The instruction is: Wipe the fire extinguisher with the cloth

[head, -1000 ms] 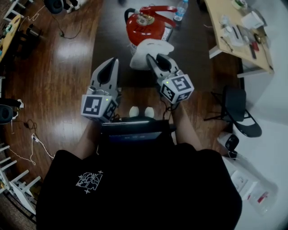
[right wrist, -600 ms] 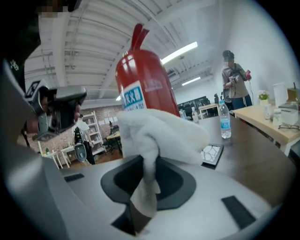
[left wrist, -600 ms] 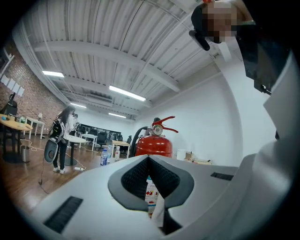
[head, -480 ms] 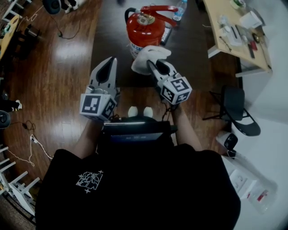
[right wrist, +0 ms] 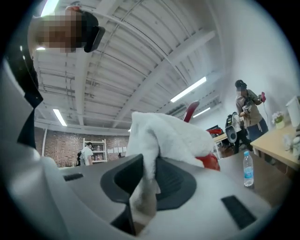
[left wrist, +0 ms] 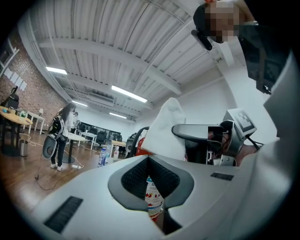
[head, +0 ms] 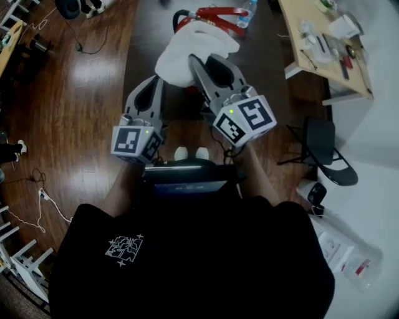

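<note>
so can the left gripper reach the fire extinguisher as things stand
Probably yes: the left gripper points at the fire extinguisher body with nothing between, while the right gripper and its cloth cover only the top.

The head camera looks steeply down over the person's chest at the left gripper [head: 153, 83], the right gripper [head: 206, 62] and the wood floor [head: 81, 99]. Each gripper camera sits close behind its own jaws, tilted up toward the ceiling [left wrist: 117, 47] (wide-angle, so edges bend). All three views share the cloth [head: 187, 50] and the fire extinguisher [head: 215, 12].
</note>
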